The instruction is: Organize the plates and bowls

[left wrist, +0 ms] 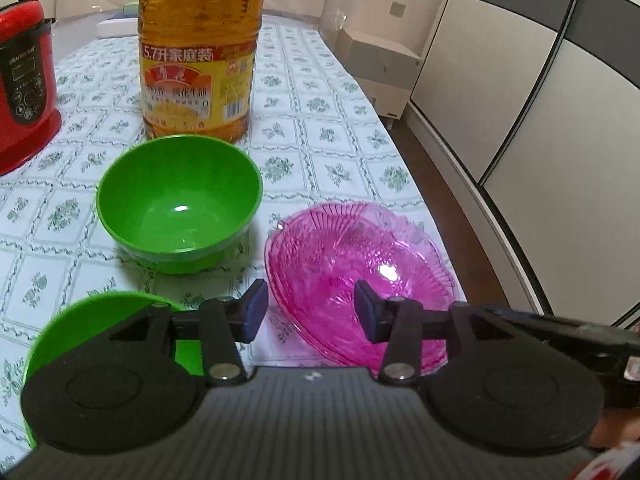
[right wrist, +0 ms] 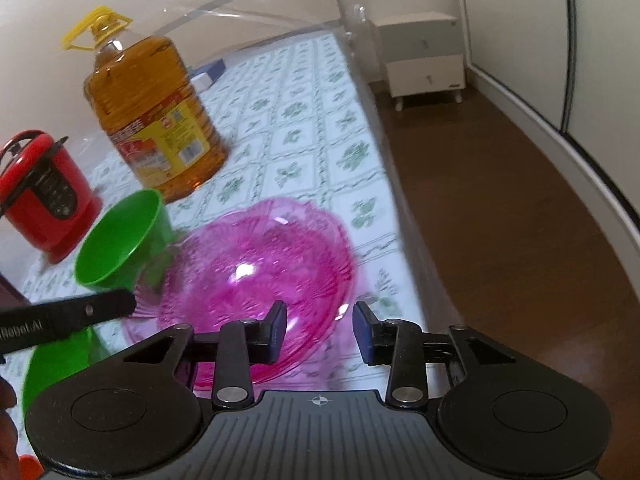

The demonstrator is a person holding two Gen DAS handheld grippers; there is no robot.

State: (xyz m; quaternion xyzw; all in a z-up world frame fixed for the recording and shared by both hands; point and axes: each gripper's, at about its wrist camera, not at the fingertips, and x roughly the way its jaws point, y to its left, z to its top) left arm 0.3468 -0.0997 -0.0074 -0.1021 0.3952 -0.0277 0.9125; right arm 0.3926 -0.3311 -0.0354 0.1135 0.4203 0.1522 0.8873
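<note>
Pink plates (left wrist: 360, 276) stacked near right table edge, green bowl (left wrist: 180, 204) left; likely light, stiff, slippery plastic, pinch the rim; left gripper (left wrist: 311, 312) and right gripper (right wrist: 320, 330) both parted, empty

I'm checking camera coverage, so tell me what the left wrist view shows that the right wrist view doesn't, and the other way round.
Only the left wrist view shows the left gripper's own open jaws, with nothing between them. Only the right wrist view shows the oil bottle's yellow handle, the whole white cabinet and the right gripper's open, empty jaws. Both show the green bowl, the pink glass dishes, a second green dish at the near left, the red cooker, the oil bottle and the floral tablecloth.
</note>
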